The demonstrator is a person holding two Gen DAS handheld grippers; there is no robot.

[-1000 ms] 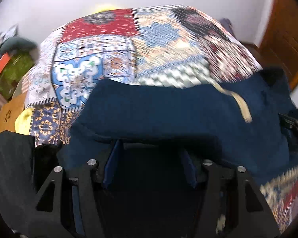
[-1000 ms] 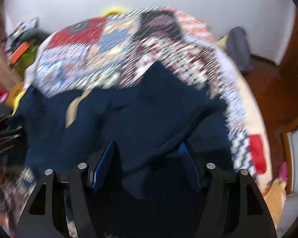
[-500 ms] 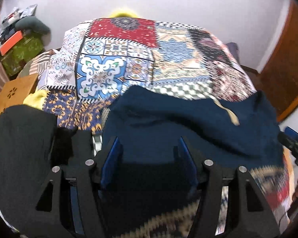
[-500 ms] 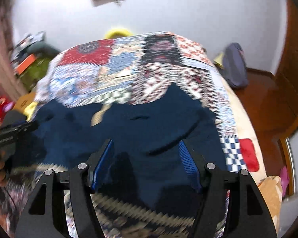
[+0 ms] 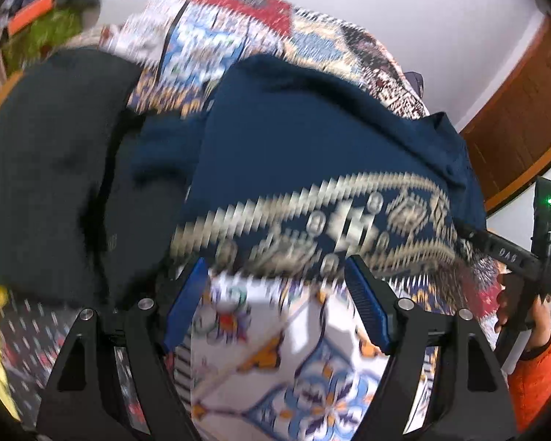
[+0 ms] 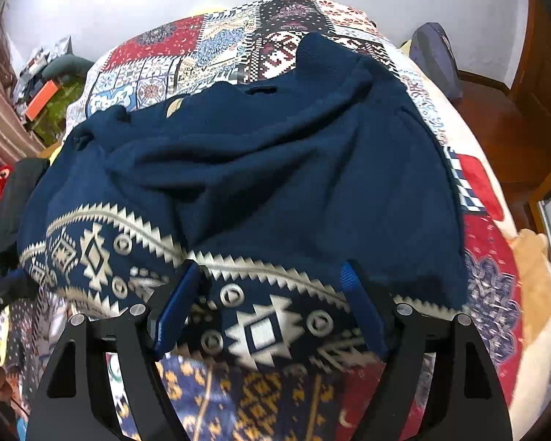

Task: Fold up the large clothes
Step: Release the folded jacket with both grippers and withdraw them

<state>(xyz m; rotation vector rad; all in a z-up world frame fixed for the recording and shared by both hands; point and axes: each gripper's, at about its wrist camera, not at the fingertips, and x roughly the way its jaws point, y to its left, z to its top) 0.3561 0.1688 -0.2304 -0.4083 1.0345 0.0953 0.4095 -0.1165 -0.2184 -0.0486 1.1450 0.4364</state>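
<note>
A large navy sweater (image 6: 275,169) with a cream geometric band along its near edge lies spread on the patchwork bedspread (image 6: 238,36). It also shows in the left wrist view (image 5: 312,154), blurred. My left gripper (image 5: 275,275) is open and empty, just short of the patterned band. My right gripper (image 6: 272,279) is open and empty, its blue-padded fingers over the patterned band. The right gripper's body and the hand holding it show at the right edge of the left wrist view (image 5: 514,257).
A black garment (image 5: 47,169) lies at the left next to the sweater. Clutter with an orange box (image 6: 42,99) sits beyond the bed's left side. A grey-blue bag (image 6: 437,55) and wooden floor are to the right. A white wall is behind.
Both grippers have pulled back toward the near bed edge and no longer hold cloth. The sweater has dropped flat, and its cream patterned band now shows in front.
</note>
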